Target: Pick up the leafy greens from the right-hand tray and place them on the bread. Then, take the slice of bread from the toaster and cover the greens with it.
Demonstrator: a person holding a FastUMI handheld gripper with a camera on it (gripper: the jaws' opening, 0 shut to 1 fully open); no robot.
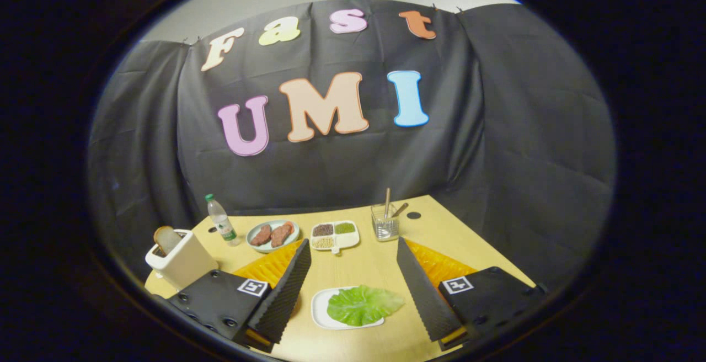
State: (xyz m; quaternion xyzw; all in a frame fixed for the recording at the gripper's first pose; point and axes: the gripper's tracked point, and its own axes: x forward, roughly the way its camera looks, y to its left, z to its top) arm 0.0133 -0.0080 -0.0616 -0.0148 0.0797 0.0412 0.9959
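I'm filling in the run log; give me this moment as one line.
gripper: open, empty | leafy greens: on white tray, between fingers | bread slice: in toaster | stage: pre-grasp

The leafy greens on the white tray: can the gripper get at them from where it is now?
Probably yes. The gripper is open, its fingers spread wide, and the leafy greens lie on the white tray between them. Nothing stands between the fingers and the greens; the divided dish and glass stand beyond.

Pale wood table (364,265), matt; glossy white toaster (185,262); clear glass cup (384,224)
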